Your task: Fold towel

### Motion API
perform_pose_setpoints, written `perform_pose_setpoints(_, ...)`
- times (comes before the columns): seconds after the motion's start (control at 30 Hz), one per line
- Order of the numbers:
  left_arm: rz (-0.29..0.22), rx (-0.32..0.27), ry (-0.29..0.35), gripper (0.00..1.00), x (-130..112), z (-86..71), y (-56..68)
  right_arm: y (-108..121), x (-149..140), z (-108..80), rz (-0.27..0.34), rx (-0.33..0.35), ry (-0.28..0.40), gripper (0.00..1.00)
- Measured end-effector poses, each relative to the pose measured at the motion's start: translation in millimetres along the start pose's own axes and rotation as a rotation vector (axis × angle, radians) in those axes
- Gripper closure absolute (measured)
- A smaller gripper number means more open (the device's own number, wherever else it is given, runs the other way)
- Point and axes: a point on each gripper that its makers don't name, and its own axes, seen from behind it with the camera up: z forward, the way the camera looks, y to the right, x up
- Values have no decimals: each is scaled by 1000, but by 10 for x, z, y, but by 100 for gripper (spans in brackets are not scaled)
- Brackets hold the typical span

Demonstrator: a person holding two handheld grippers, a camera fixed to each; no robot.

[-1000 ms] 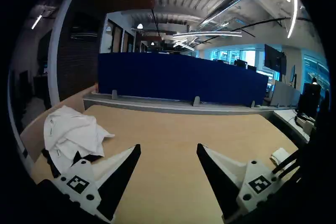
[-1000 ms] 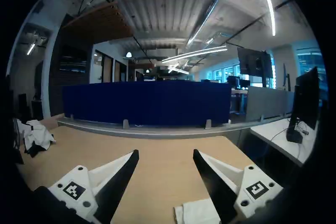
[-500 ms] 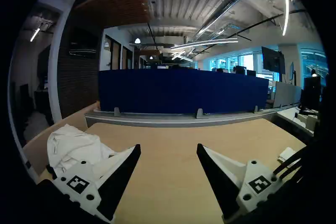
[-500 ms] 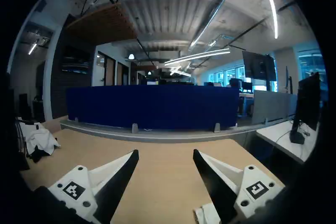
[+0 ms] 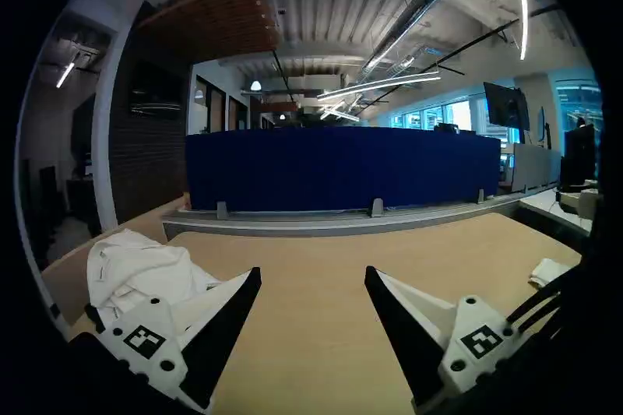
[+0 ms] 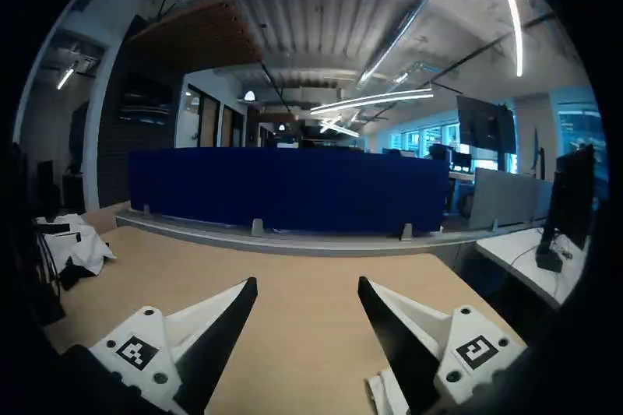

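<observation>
Left gripper view first: the crumpled white towel [image 5: 136, 271] sits in a heap at the far left of the desk [image 5: 327, 251], close to that edge. The left finger of the left gripper [image 5: 311, 273] hides the towel's near side, and I can't tell if they're touching. The gripper is held low and roughly level over the desk, pointing at the blue divider [image 5: 343, 166] that runs along the back edge. Its fingers are spread wide with just bare wood between them. There's loads of open desk straight ahead and off to the right, all the way to the divider. Over by the right edge there's a small folded cloth [image 5: 547, 271], well apart from the heap. In the right gripper view the same towel [image 6: 74, 240] shows way off at the left edge, well apart from the right gripper [image 6: 306, 283]. That one is also level and aimed at the divider, fingers spread and pinching nothing, with open wood ahead of it too. A bit of white folded cloth [image 6: 387, 393] peeks out just beside the base of its right finger. Past the desk's right edge there's a gap, then a side desk [image 6: 529, 255] with a monitor [image 6: 571, 197] on it.
</observation>
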Motion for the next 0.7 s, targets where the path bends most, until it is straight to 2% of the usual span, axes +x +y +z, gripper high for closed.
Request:
perform_pose_setpoints(0.3,15,24,31,1,-322,40,-61,16,0,-75,-35,-22,5,0)
perform_pose_setpoints(0.7,29,11,79,1,-603,104,-111,-83,-40,-47,-78,-32,9,0)
